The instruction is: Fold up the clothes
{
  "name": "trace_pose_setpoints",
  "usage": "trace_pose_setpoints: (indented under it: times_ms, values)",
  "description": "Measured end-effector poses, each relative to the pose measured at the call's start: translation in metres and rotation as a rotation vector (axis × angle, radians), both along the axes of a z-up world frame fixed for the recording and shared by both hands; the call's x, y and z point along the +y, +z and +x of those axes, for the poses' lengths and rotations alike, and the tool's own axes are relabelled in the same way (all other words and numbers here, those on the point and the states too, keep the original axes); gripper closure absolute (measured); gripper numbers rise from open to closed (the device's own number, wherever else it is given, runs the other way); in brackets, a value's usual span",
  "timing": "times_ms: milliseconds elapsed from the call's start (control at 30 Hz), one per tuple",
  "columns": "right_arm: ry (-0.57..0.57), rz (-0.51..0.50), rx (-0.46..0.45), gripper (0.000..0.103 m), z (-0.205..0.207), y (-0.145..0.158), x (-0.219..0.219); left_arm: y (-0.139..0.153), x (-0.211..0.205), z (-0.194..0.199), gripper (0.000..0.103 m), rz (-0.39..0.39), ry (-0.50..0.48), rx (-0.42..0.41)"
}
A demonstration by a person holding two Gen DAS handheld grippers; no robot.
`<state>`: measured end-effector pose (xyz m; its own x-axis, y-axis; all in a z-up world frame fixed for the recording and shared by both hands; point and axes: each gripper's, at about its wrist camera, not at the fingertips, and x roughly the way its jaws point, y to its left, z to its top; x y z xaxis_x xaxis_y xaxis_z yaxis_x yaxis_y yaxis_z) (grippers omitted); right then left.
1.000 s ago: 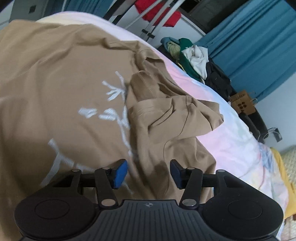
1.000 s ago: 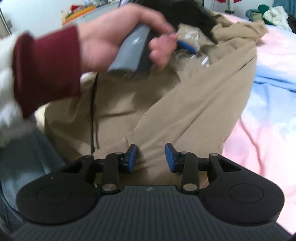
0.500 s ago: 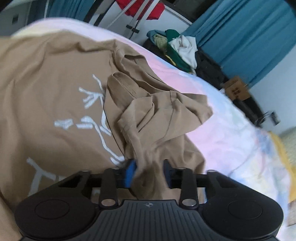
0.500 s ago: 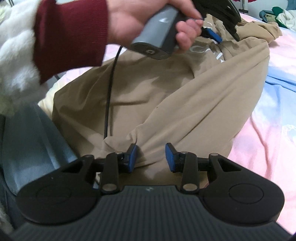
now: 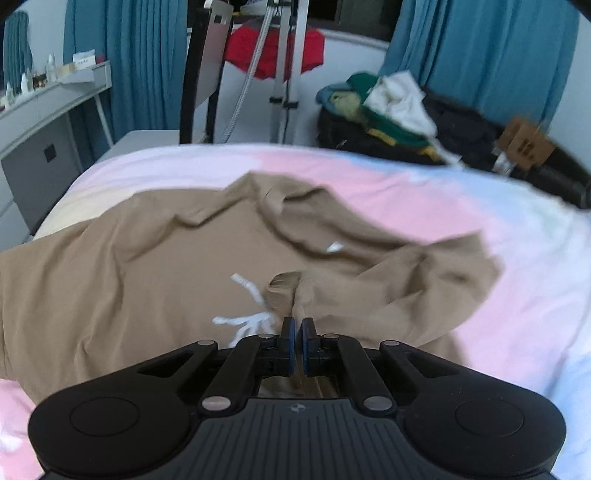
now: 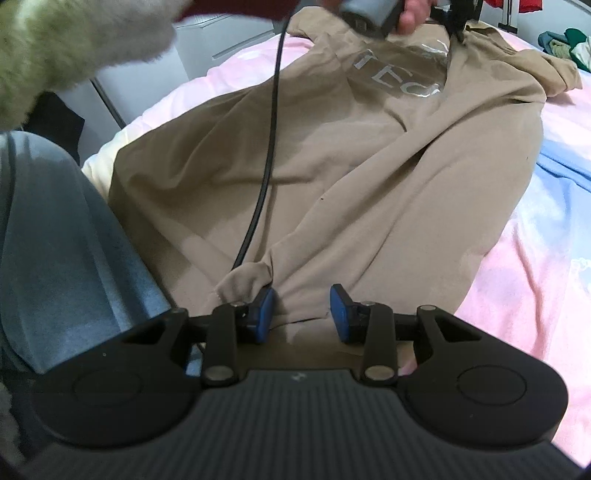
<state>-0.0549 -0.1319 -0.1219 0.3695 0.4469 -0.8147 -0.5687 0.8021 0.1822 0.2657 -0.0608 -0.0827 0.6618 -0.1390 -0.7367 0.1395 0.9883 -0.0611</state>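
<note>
A tan T-shirt (image 5: 155,280) with white print lies spread on the pastel bed (image 5: 517,295). My left gripper (image 5: 296,338) is shut on a raised fold of the shirt near the print, and the cloth lifts into a ridge from its blue pads. In the right wrist view the same T-shirt (image 6: 369,155) stretches away. My right gripper (image 6: 301,308) is open at the shirt's near hem, and a bunched corner of cloth (image 6: 243,282) touches the left blue pad. At the top of that view a hand (image 6: 410,14) holds the left gripper's grey handle over the shirt.
A black cable (image 6: 271,147) hangs from the left handle across the shirt. A leg in blue jeans (image 6: 62,240) is at the bed's left edge. Beyond the bed stand a drying rack (image 5: 277,74), a pile of clothes (image 5: 388,99), a grey desk (image 5: 40,122) and blue curtains (image 5: 480,55).
My left gripper has gone from open to shut on the shirt's fold and has lifted it, tilting up toward the room. The right gripper stays open at the hem.
</note>
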Motion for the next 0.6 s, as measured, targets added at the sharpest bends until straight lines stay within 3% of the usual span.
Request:
trace_pose_setpoints:
  times_ms: [33,167,233,333,433,600]
  values:
    - [-0.004,0.014,0.007,0.066,0.001,0.0,-0.003,-0.008,0.002,0.001,0.099,0.015,0.006,0.003]
    - [-0.05,0.091,0.035,0.065,0.007,0.002,-0.019,-0.026,0.024,-0.006,0.098,-0.113,0.031,0.005]
    - [-0.107,0.132,0.032,0.065,0.009,0.005,-0.031,-0.021,0.034,-0.019,0.088,-0.179,0.012,0.007]
    - [-0.192,0.194,0.029,0.064,0.012,0.011,-0.05,-0.006,0.054,-0.056,0.074,-0.262,-0.036,0.006]
    - [-0.277,0.256,0.025,0.064,0.015,0.016,-0.068,0.009,0.074,-0.109,0.068,-0.313,-0.068,0.016]
    - [-0.419,0.359,0.019,0.064,0.02,0.025,-0.099,0.014,0.093,-0.196,0.062,-0.413,-0.106,0.104]
